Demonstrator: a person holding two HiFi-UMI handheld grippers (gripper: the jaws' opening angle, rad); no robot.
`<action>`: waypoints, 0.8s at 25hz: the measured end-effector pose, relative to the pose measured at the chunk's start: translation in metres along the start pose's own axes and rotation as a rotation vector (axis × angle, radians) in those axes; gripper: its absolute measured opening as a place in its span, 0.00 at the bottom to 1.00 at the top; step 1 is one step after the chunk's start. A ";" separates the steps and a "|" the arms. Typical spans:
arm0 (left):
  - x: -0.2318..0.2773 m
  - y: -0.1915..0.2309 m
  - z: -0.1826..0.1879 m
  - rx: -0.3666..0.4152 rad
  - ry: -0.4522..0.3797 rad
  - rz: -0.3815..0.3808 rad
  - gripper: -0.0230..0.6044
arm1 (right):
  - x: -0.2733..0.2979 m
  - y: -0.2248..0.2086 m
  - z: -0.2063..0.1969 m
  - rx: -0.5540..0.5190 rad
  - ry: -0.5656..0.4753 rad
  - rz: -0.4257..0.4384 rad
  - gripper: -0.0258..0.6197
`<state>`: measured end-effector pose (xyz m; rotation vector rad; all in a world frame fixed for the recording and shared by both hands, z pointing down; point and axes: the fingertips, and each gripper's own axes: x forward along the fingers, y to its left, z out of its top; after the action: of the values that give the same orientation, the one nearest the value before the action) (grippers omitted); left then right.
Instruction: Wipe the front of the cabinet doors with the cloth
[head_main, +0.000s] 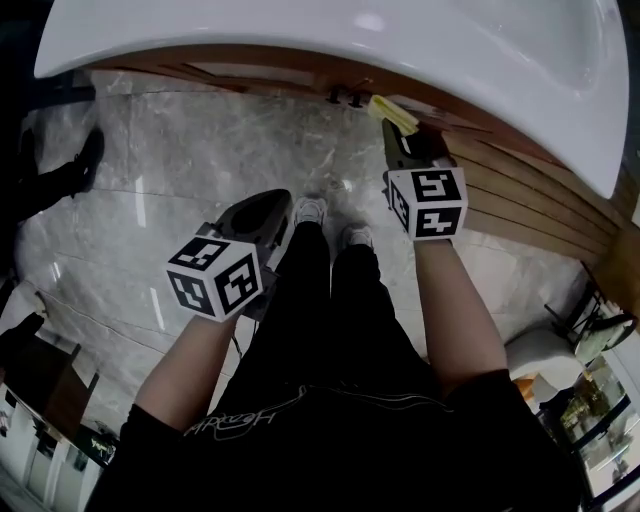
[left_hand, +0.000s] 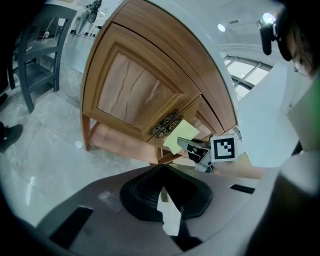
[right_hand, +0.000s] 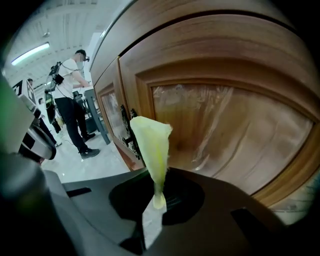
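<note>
Grey marble floor (head_main: 200, 170) runs under a wooden cabinet topped by a white basin (head_main: 400, 40). Nearest, the left claw (left_hand: 161, 172) hangs back from the cabinet, jaws together with nothing between them. Farther in, the right claw (right_hand: 159, 199) is clamped on the lower end of a yellow cloth (right_hand: 152, 145), which stands up at the door (right_hand: 225, 125), just beside the dark handles (left_hand: 165, 126). Beyond, a person (right_hand: 70, 100) stands.
</note>
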<state>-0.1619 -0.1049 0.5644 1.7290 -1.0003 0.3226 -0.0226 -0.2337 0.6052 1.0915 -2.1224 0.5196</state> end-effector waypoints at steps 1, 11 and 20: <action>0.003 -0.003 0.000 0.013 0.010 -0.006 0.05 | -0.001 -0.003 0.000 0.007 -0.003 -0.004 0.10; 0.023 -0.027 -0.008 0.075 0.084 -0.043 0.05 | -0.014 -0.031 -0.019 0.117 -0.024 -0.056 0.10; 0.045 -0.049 -0.022 0.122 0.149 -0.067 0.05 | -0.033 -0.068 -0.042 0.179 -0.043 -0.127 0.10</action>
<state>-0.0916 -0.1020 0.5701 1.8152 -0.8278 0.4699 0.0640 -0.2284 0.6124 1.3392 -2.0571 0.6392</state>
